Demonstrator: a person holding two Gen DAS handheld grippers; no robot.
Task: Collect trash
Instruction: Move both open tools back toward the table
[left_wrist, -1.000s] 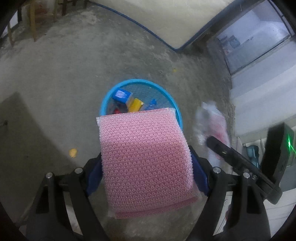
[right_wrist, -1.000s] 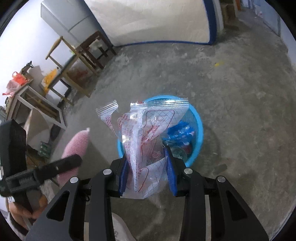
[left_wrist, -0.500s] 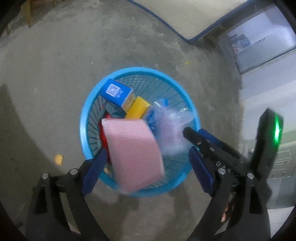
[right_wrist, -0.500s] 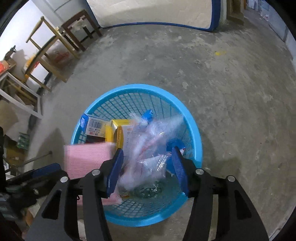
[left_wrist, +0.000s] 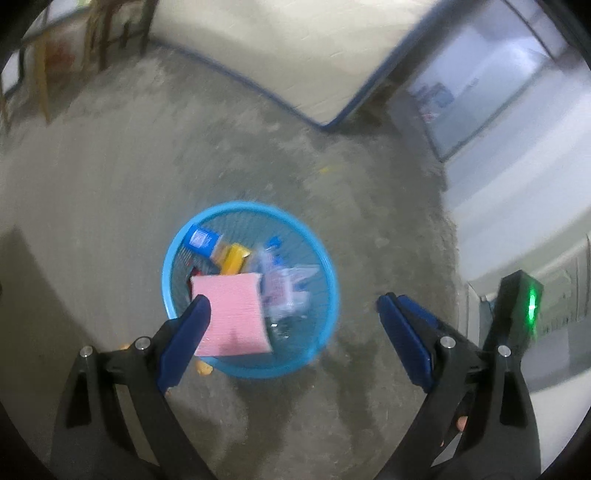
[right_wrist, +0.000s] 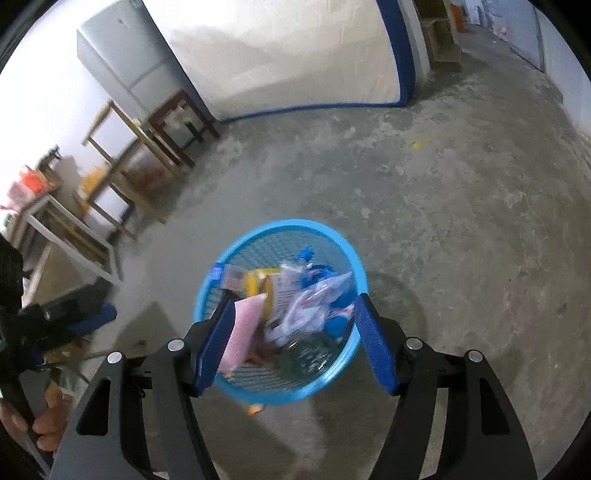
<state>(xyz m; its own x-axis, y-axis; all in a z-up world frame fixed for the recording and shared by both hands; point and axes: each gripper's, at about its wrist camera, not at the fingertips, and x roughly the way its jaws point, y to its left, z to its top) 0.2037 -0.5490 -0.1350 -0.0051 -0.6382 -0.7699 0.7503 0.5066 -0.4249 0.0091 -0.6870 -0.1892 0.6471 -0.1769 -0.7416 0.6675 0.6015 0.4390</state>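
Concrete floor (right_wrist: 443, 206) (mattress (right_wrist: 295, 55) behind)

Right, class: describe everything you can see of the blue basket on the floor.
The blue basket is round, of bright blue plastic mesh with a solid rim, standing upright on the grey concrete floor. Inside lie a pink bubble-wrap pad leaning against its near wall, crumpled clear plastic bags, a blue carton and a yellow box. A small orange scrap lies on the floor just outside it. Neither gripper touches it.
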